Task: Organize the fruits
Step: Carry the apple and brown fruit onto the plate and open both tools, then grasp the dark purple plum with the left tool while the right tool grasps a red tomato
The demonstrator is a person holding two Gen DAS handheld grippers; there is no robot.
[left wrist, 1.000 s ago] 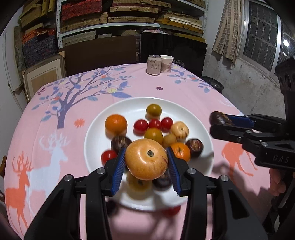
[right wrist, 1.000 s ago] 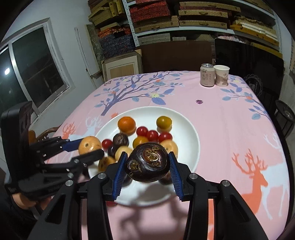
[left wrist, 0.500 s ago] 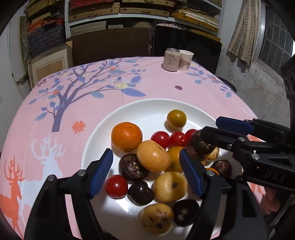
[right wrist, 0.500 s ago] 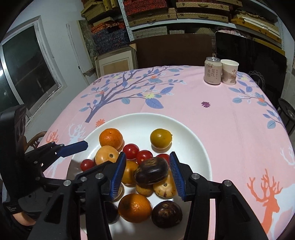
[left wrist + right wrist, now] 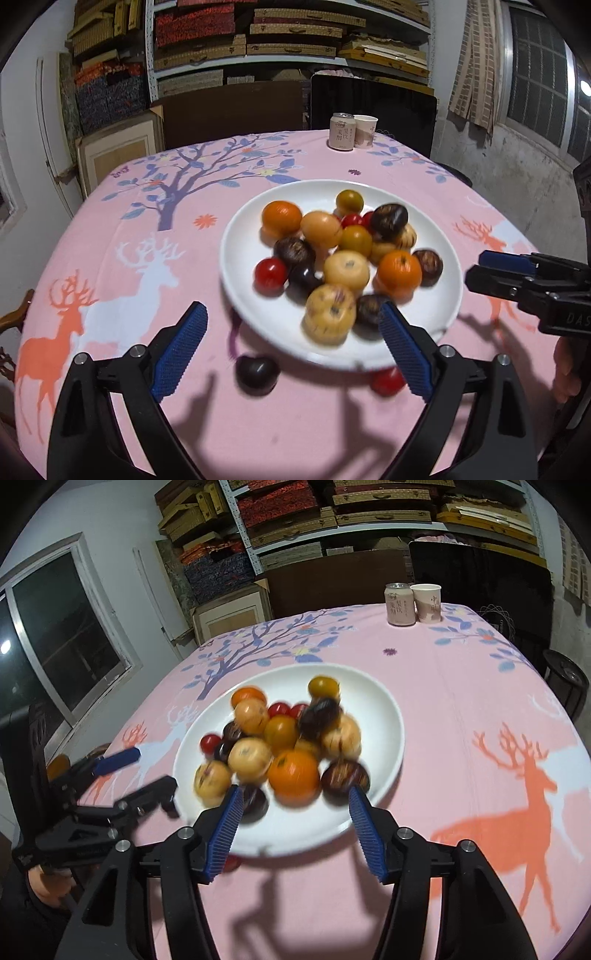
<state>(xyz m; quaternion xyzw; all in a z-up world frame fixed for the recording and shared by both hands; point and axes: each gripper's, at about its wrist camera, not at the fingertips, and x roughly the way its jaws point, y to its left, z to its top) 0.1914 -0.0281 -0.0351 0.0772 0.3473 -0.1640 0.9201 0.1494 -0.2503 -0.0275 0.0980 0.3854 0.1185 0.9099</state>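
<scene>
A white plate on the pink tablecloth holds several fruits: oranges, yellow apples, red tomatoes and dark purple fruits. The yellow apple and the dark purple fruit lie on the pile. My left gripper is open and empty, above the plate's near edge. My right gripper is open and empty, at the plate's near rim; it also shows at the right of the left wrist view. A dark fruit and a red tomato lie on the cloth near the plate.
A drink can and a paper cup stand at the table's far edge. Shelves with boxes and a dark chair stand behind the table. The left gripper shows at the left of the right wrist view.
Both grippers let go of their fruits onto the pile on the plate, opened wide and pulled back towards the near edge of the plate.
</scene>
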